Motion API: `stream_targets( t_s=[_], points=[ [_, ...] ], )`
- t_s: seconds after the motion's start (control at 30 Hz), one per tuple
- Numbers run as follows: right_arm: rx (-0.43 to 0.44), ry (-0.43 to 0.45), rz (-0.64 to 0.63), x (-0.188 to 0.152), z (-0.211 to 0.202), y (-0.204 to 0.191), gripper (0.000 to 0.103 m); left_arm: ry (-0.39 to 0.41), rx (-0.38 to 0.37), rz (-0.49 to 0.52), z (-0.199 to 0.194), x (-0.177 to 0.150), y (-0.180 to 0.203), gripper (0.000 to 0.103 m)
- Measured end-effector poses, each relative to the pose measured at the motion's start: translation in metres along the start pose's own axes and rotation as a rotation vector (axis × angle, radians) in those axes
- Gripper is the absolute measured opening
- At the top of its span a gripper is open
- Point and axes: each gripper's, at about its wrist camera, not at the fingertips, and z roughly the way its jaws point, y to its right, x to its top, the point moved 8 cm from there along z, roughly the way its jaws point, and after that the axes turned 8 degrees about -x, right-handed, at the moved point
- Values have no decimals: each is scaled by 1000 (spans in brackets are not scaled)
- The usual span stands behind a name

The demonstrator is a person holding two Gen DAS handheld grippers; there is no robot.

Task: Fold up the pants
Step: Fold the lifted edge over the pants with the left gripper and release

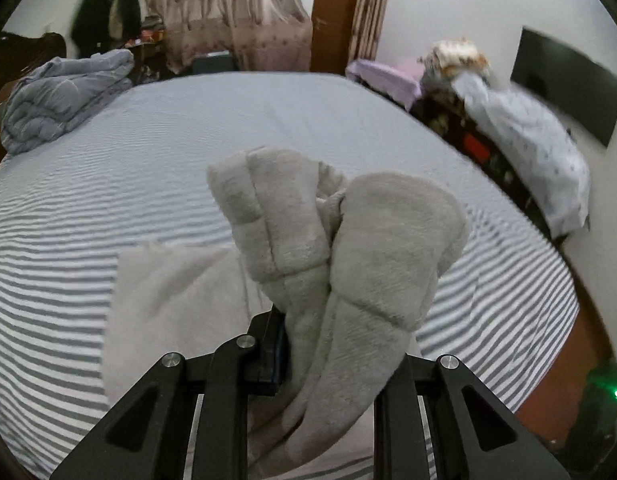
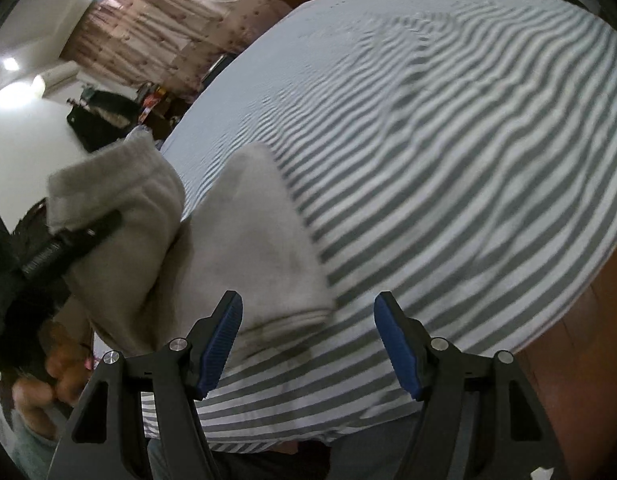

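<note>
The pants [image 1: 340,248] are light grey fleece. In the left wrist view my left gripper [image 1: 304,344] is shut on a bunched fold of them and holds it lifted above the striped bed [image 1: 108,200]; the rest hangs down and lies on the sheet. In the right wrist view the pants [image 2: 252,248] lie on the bed at the left, one cuffed end near the camera. The left gripper [image 2: 68,240] shows there, clamped on the raised part. My right gripper [image 2: 308,340] is open and empty, just above the sheet beside the cuffed end.
The bed has a grey and white striped sheet [image 2: 448,160]. A folded grey duvet [image 1: 60,96] lies at its far left corner. A cluttered shelf with cloths [image 1: 528,140] runs along the right side. Wooden floor [image 2: 588,340] lies past the bed edge.
</note>
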Motion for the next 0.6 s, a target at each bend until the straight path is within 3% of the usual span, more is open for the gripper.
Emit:
stream_targets(
  t_s=[0.17,0.4,0.53,0.6],
  points=[
    [4,-7,42,3,3,22,67,-29,86,91,29,-23,26,20],
    [22,-6,50,6,8,26,67,-60,181,101,48,-40,28,24],
    [23,-5,59,5,7,32,67,-79,159,101,48,-49,32,36],
    [14,-2,62,4,4,36,67,-83,104,79,42,-54,35,51]
  ],
)
